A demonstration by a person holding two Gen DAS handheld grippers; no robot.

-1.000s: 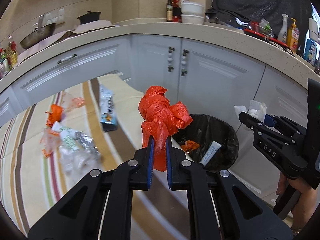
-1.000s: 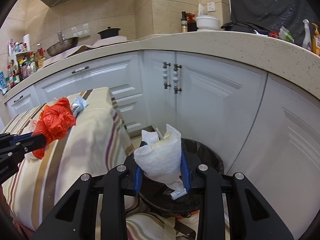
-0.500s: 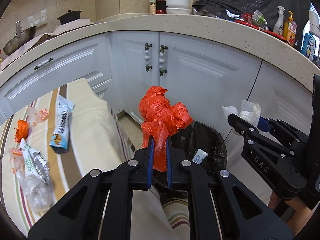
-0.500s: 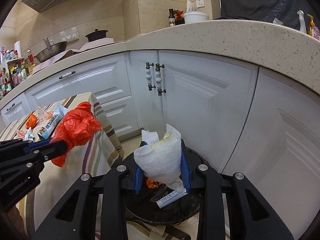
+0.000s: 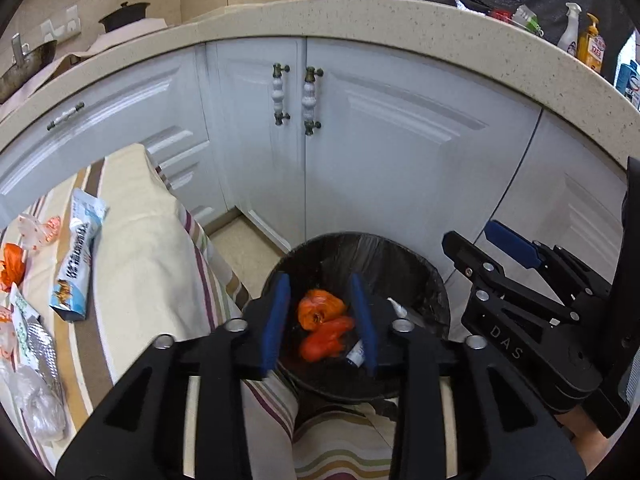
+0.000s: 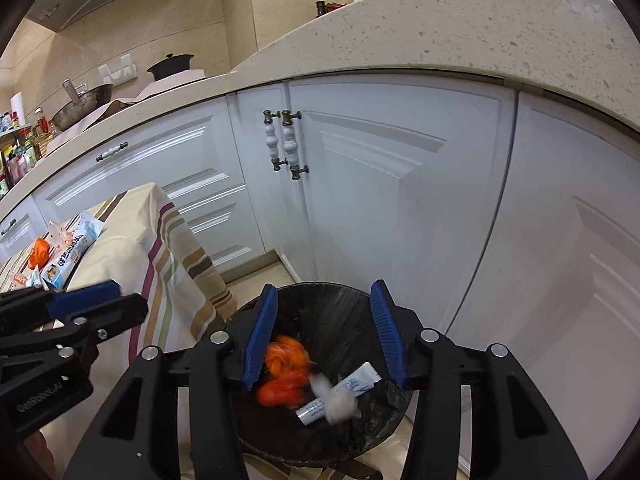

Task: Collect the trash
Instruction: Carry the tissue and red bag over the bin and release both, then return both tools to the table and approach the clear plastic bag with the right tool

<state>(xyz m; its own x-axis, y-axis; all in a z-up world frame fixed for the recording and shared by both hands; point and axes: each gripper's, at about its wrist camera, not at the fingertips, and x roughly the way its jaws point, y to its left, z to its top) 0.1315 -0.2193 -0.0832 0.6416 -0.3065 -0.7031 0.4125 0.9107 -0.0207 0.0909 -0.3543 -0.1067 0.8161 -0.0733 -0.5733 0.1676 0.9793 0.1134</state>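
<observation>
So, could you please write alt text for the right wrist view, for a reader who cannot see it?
The right gripper, jaws open and empty, hangs over a black-lined trash bin holding orange plastic, a small tube and a blurred white wad. The left gripper shows at left, beside a striped tablecloth, before white cabinets.

White cabinet doors (image 6: 380, 184), speckled countertop (image 5: 400, 16), wok (image 6: 82, 104), striped tablecloth (image 5: 160, 264)

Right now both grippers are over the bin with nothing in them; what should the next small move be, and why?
Probably swing the left gripper back to the striped tablecloth. Its fingers have just opened, the orange bag lies in the black bin, and the blue-white wrapper is the nearest litter left there.
</observation>
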